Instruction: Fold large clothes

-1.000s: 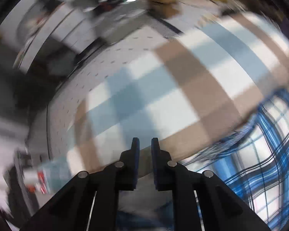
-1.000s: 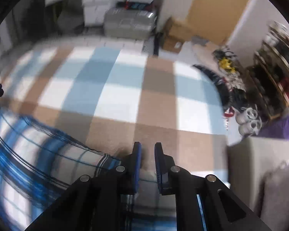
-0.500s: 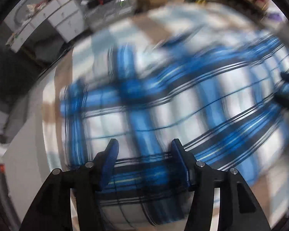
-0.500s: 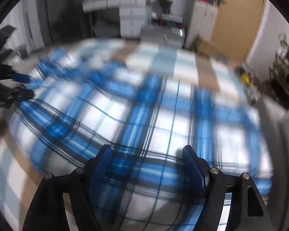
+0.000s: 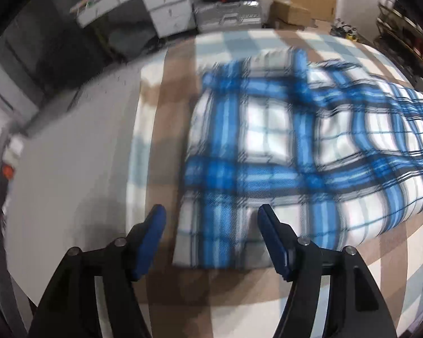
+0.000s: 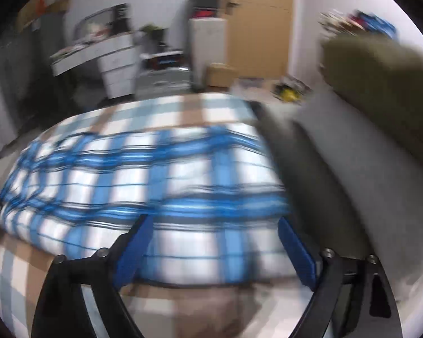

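Note:
A blue-and-white plaid garment point(image 5: 282, 152) lies folded over on a brown, blue and white checked cloth point(image 5: 166, 90). My left gripper point(image 5: 211, 217) is open and empty, raised just in front of the garment's near left corner. In the right wrist view the same garment point(image 6: 143, 180) lies across the cloth point(image 6: 166, 109). My right gripper point(image 6: 213, 228) is open and empty, raised over the garment's near right edge. Both views are blurred by motion.
A grey floor point(image 5: 70, 152) lies left of the checked cloth. White drawer units point(image 5: 166, 14) and cardboard boxes point(image 5: 290, 14) stand at the back. A grey sofa edge point(image 6: 352, 169) with an olive cushion point(image 6: 380, 76) runs along the right side.
Both grippers were shut on the garment's edge a second ago. They have laid it down over itself, opened, and pulled back and up from the folded garment.

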`<state>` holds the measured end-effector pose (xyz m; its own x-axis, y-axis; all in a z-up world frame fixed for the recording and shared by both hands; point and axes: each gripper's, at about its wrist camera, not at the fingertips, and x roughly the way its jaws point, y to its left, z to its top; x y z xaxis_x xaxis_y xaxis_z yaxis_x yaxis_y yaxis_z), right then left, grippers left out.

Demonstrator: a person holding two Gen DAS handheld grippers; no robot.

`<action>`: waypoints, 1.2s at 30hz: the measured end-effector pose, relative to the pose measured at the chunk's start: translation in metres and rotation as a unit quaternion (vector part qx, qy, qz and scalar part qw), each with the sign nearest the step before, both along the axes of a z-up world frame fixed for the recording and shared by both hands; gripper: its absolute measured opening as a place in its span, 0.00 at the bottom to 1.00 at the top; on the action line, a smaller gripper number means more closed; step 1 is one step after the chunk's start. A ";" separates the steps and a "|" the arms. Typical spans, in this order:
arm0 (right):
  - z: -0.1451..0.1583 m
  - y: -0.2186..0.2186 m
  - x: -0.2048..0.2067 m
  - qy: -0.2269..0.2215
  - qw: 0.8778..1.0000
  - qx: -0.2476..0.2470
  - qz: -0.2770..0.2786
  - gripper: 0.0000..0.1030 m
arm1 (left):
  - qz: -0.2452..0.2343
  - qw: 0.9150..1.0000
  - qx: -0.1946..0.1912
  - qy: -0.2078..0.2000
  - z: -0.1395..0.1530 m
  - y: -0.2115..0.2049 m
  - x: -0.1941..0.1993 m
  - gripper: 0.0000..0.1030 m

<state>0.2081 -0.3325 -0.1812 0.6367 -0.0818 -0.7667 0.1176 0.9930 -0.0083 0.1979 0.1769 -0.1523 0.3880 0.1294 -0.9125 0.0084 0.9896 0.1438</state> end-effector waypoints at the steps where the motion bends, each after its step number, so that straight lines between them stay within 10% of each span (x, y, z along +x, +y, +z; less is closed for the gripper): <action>1: -0.004 -0.008 0.003 0.010 1.000 0.003 -0.005 0.89 | 0.004 1.000 -0.006 0.010 -0.004 0.002 0.001 0.62; 7: -0.026 -0.007 0.023 0.050 0.999 -0.013 0.006 0.89 | 0.007 0.990 -0.128 0.055 -0.034 0.007 0.014 0.59; 11: -0.040 -0.004 0.038 0.077 0.997 -0.008 0.026 0.87 | -0.018 0.994 -0.094 0.045 -0.035 -0.010 0.025 0.32; 15: -0.041 -0.004 0.032 0.069 0.997 -0.011 0.037 0.51 | -0.033 0.994 -0.098 0.045 -0.036 -0.022 0.025 0.07; 16: -0.038 -0.005 0.026 0.065 0.997 -0.014 0.039 0.32 | -0.040 0.995 -0.086 0.042 -0.036 -0.027 0.024 0.07; 19: -0.034 -0.006 0.013 0.061 0.997 -0.005 0.055 0.16 | -0.056 0.998 -0.033 0.025 -0.038 -0.046 0.011 0.06; 33: -0.024 0.000 -0.098 0.083 0.987 -0.034 0.137 0.12 | -0.047 0.999 -0.020 0.000 -0.037 -0.054 -0.114 0.05; 36: -0.007 -0.001 -0.107 0.069 0.987 -0.076 0.124 0.16 | -0.032 0.999 -0.018 -0.003 -0.035 -0.044 -0.115 0.17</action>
